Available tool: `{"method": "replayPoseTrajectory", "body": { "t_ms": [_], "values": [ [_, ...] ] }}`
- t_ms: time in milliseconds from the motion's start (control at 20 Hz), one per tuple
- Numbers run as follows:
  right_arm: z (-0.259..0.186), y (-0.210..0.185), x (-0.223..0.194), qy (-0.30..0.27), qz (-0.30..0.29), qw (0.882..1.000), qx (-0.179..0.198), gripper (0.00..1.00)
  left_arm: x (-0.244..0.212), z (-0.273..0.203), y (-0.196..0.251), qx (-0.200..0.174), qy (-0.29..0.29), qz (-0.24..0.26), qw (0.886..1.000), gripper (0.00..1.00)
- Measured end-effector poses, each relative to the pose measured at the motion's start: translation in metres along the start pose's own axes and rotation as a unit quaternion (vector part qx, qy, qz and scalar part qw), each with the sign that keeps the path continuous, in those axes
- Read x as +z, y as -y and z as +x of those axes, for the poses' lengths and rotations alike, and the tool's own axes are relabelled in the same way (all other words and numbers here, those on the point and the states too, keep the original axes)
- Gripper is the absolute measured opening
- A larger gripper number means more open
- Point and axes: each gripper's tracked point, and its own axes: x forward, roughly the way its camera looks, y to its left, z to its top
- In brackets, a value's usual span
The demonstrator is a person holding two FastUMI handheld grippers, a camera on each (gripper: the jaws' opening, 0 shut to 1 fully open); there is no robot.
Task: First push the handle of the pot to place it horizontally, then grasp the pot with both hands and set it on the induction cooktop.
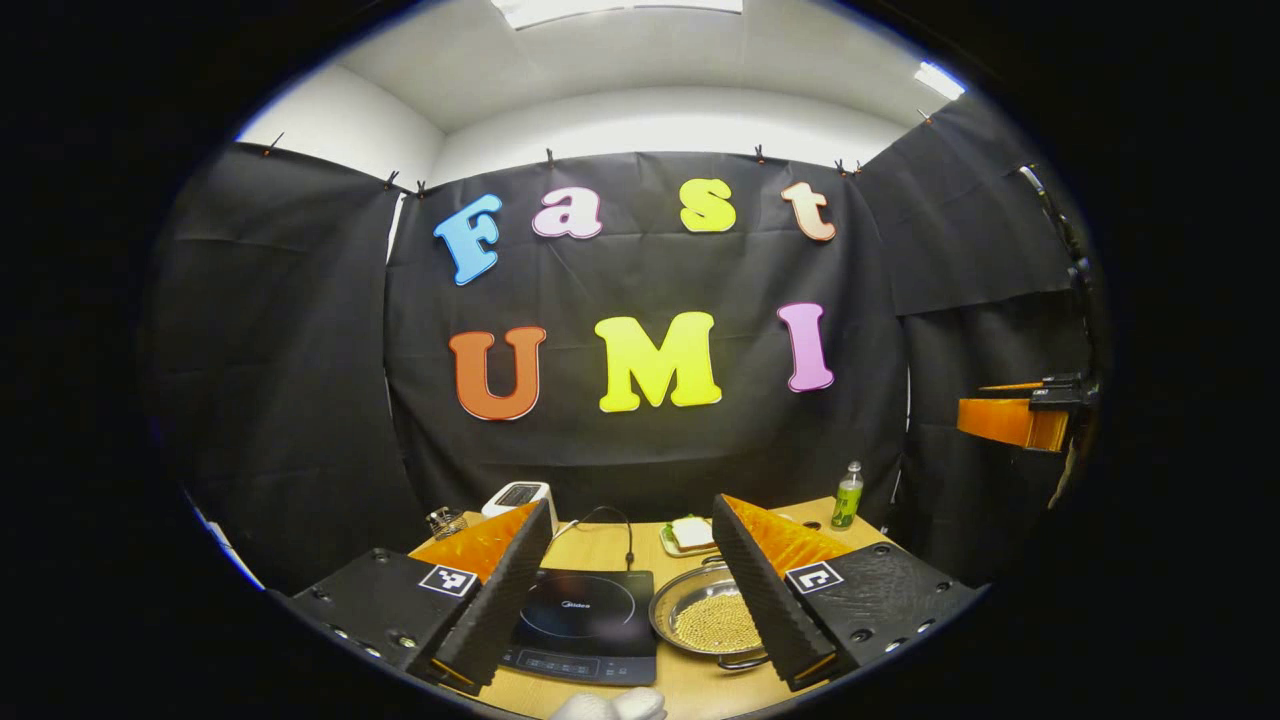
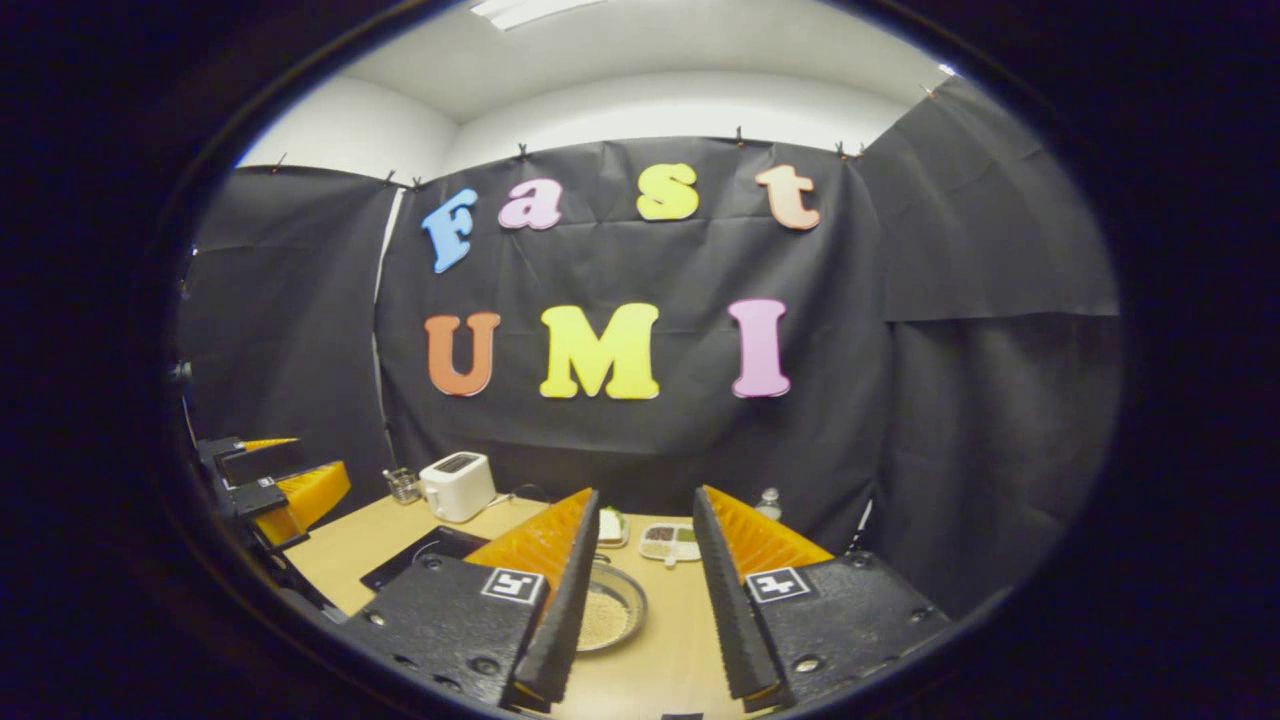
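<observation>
Left claw (image 1: pixel 630 535) was held above the near edge of the wooden bench (image 1: pixel 690 685), its fingers spread wide apart and gripping nothing. Between those fingers, in the left gripper view, lay the black cooktop (image 1: pixel 585 625) with a cord running back from it toward the wall. Just to the right of the cooktop sat the metal pot (image 1: pixel 705 615), a shallow pan holding pale grains; one loop handle (image 1: pixel 742 660) showed at its near rim (partly hidden behind the finger, so its angle was hard to judge). Pot and cooktop sat close side by side; whether they touched could not be told. Behind them stood a white toaster (image 1: pixel 520 497), a small glass jar (image 1: pixel 446 521), a plate with a sandwich (image 1: pixel 690 535) and a green bottle (image 1: pixel 848 497). A bit of white glove (image 1: pixel 612 706) showed at the bottom edge. Right claw (image 2: pixel 645 520) was likewise wide apart and empty, held above the bench to the right of the pot (image 2: pixel 610 612). In the right gripper view the left claw appeared far left, lifted off the bench, and a divided tray (image 2: pixel 672 542) lay toward the back wall.
</observation>
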Motion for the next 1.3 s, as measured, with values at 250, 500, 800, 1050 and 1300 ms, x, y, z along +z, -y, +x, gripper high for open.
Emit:
{"method": "replayPoseTrajectory", "body": {
  "t_ms": [250, 500, 800, 1050, 1300],
  "values": [
    [0.038, -0.059, -0.04, -0.069, -0.005, 0.995, 0.076, 0.12, -0.017, -0.005, -0.021, 0.029, -0.016, -0.019, 0.999, 0.96],
    [0.068, -0.114, -0.108, -0.164, 0.021, 0.976, 0.142, 0.04, -0.033, -0.011, -0.041, 0.051, -0.023, -0.022, 0.998, 0.96],
    [0.084, -0.152, -0.227, -0.29, 0.02, 0.943, 0.164, 0.04, -0.061, -0.018, -0.059, 0.077, -0.046, -0.04, 0.995, 0.96],
    [0.077, -0.171, -0.304, -0.367, 0.005, 0.916, 0.165, 0.04, -0.073, -0.027, -0.07, 0.093, -0.055, -0.038, 0.993, 0.96],
    [0.09, -0.177, -0.346, -0.405, -0.002, 0.902, 0.149, 0.04, -0.08, -0.033, -0.075, 0.105, -0.066, -0.039, 0.992, 0.96]
  ]
}}
